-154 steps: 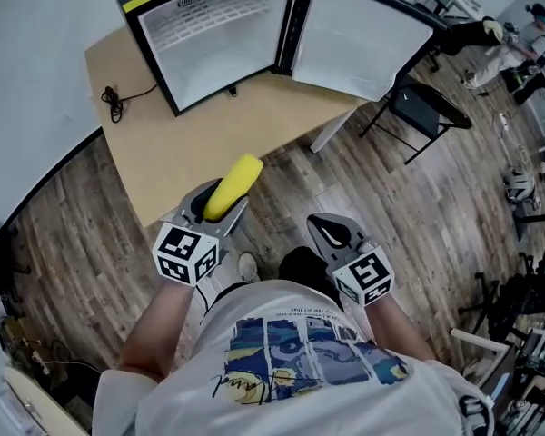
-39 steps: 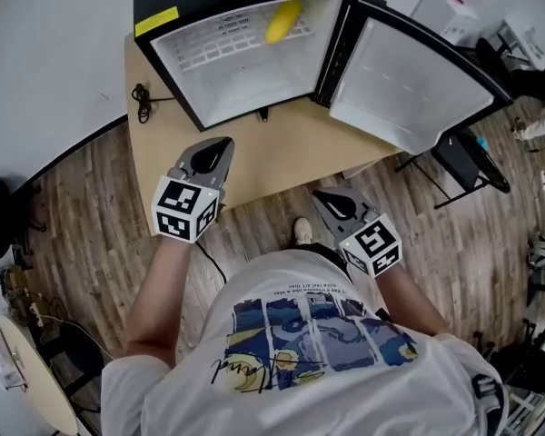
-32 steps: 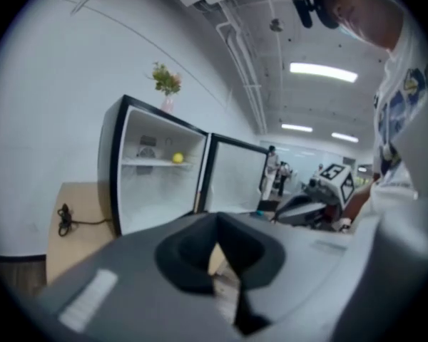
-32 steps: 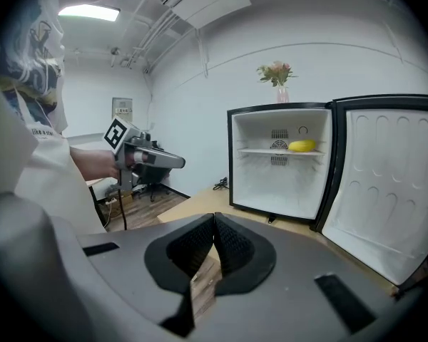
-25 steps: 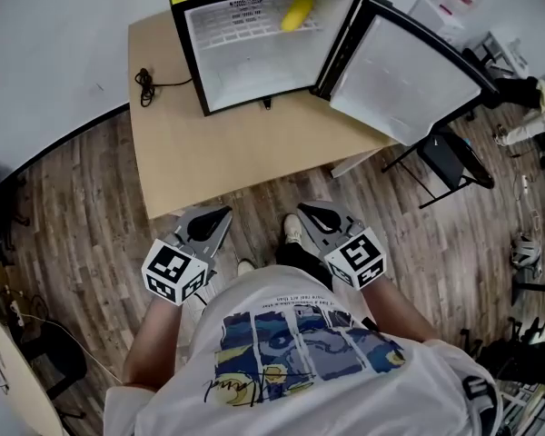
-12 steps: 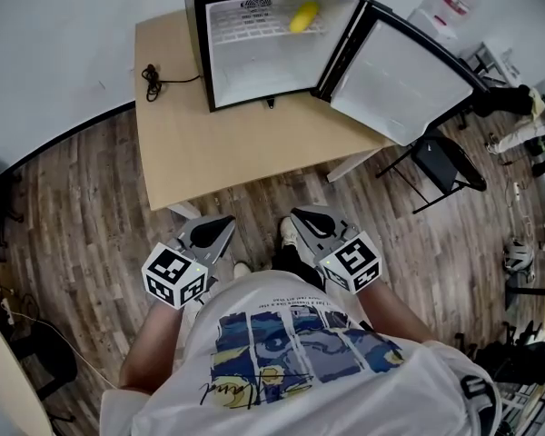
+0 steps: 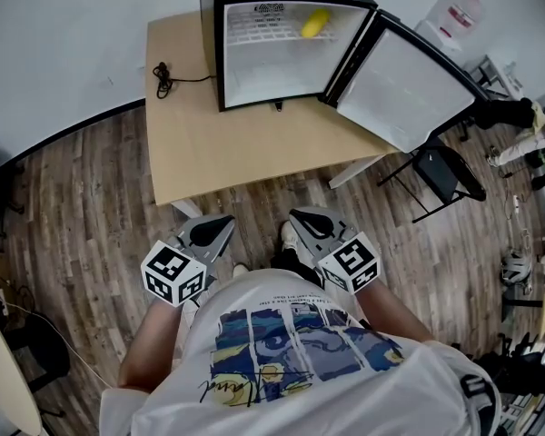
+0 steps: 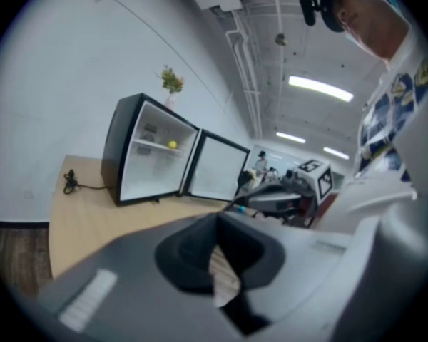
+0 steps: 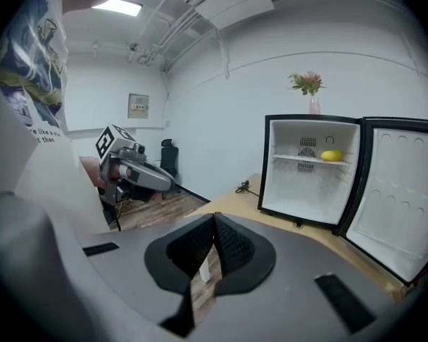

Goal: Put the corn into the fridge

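The yellow corn (image 7: pixel 315 23) lies on the upper wire shelf of the small black fridge (image 7: pixel 220 44), whose door (image 7: pixel 396 86) swings wide to the right. It also shows as a small yellow shape in the left gripper view (image 8: pixel 172 144) and the right gripper view (image 9: pixel 331 155). My left gripper (image 7: pixel 223 227) and right gripper (image 7: pixel 300 217) hang close to the person's body over the wood floor, off the table's near edge and far from the fridge. Both are shut with nothing between their jaws.
The fridge stands at the back of a light wooden table (image 7: pixel 220 143), with a black power cable (image 7: pixel 163 72) at its left. A black folding chair (image 7: pixel 440 176) stands by the open door. A water jug (image 7: pixel 455 12) sits at the far right. A potted flower (image 9: pixel 308 84) tops the fridge.
The corn, earlier held in the left gripper, now lies on the fridge shelf. Both grippers have drawn back from the table to the person's body, and the fridge looks farther off.
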